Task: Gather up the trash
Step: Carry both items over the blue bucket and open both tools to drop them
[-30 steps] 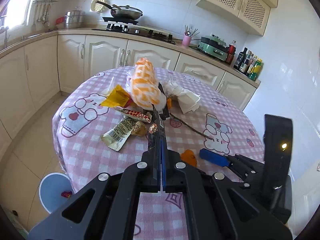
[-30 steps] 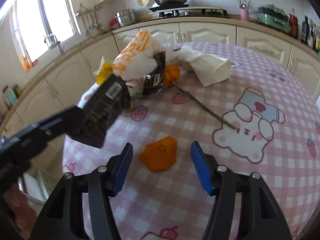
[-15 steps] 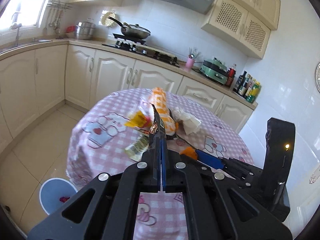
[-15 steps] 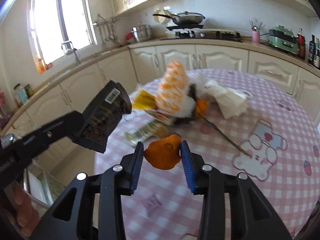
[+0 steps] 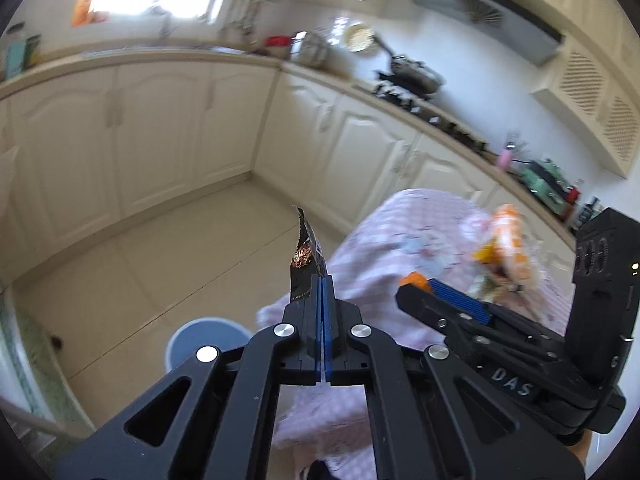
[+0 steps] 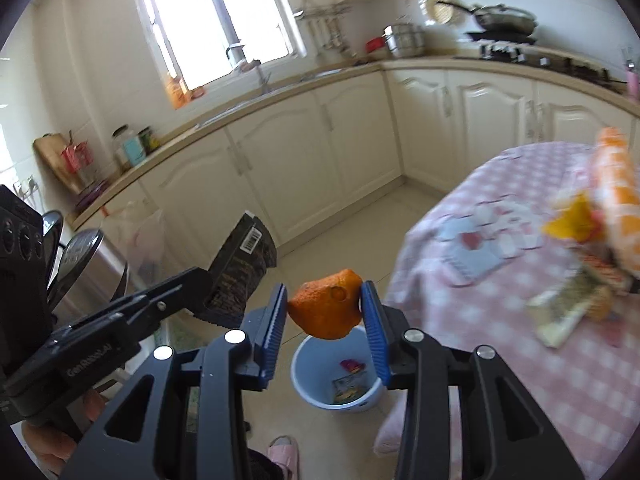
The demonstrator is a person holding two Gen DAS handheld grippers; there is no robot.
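Observation:
My left gripper (image 5: 323, 280) is shut on a black snack wrapper (image 5: 305, 256), held edge-on above the floor; the wrapper also shows in the right wrist view (image 6: 240, 272). My right gripper (image 6: 325, 308) is shut on an orange peel (image 6: 326, 304), held above a pale blue bin (image 6: 316, 388) that stands on the floor with a few wrappers inside. The bin also shows in the left wrist view (image 5: 192, 340), below and left of the wrapper. Several more wrappers, among them an orange-and-white bag (image 6: 616, 184), lie on the pink checked table (image 6: 500, 280).
White kitchen cabinets (image 5: 160, 140) run along the far walls under a counter with a stove and pans. A pedal bin with a plastic liner (image 6: 112, 248) stands at the left. A pink slipper (image 6: 284, 452) is on the tiled floor near the blue bin.
My right gripper closed on the orange peel and lifted it off the table. Both grippers swung left, away from the table and over the floor near the blue bin.

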